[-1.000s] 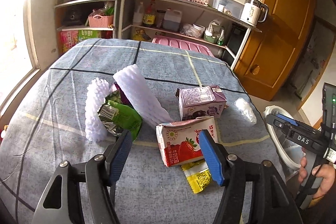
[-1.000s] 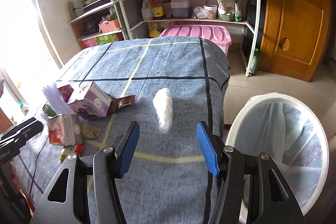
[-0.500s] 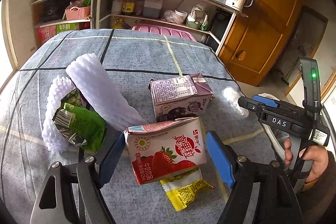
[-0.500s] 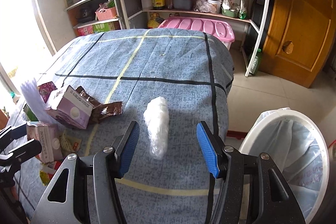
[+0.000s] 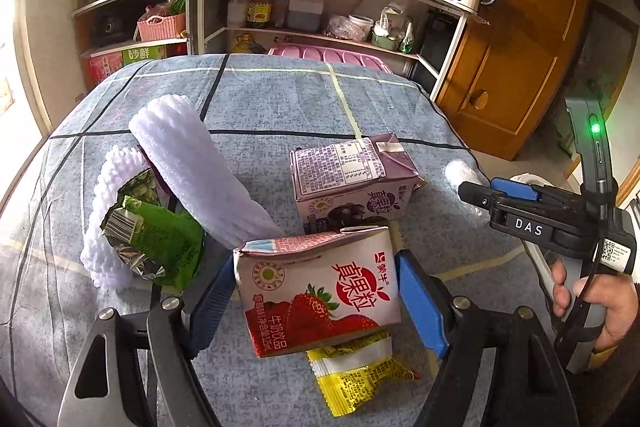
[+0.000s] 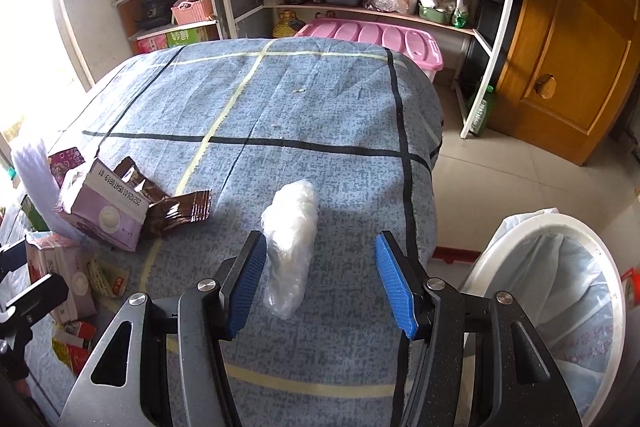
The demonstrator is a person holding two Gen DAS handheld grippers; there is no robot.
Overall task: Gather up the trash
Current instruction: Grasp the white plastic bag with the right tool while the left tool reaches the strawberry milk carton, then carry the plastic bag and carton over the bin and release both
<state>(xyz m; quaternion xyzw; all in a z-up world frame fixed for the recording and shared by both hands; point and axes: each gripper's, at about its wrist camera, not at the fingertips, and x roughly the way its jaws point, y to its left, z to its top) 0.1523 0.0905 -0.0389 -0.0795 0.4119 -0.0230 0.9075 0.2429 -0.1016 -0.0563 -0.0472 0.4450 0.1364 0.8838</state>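
Where a second ago it lay ahead, the strawberry milk carton point(image 5: 320, 291) now sits between the left gripper's point(image 5: 316, 303) just-widened, unclenched jaws; purple carton point(image 5: 352, 183) at one o'clock. Right gripper point(image 6: 320, 279), released, now straddles the plastic wad point(image 6: 290, 243).

Strawberry milk carton point(image 5: 320, 287) upright over yellow wrapper point(image 5: 356, 375); crumpled clear plastic point(image 6: 291, 255) on blue cloth.

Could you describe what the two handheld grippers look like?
Both grippers, left and right, have black angular finger arms with silver pivot bolts and ribbed blue pads. Seen from the left camera, the right one's body is black with white "DAS" lettering, a lit green light, a QR sticker and a thin black cable.
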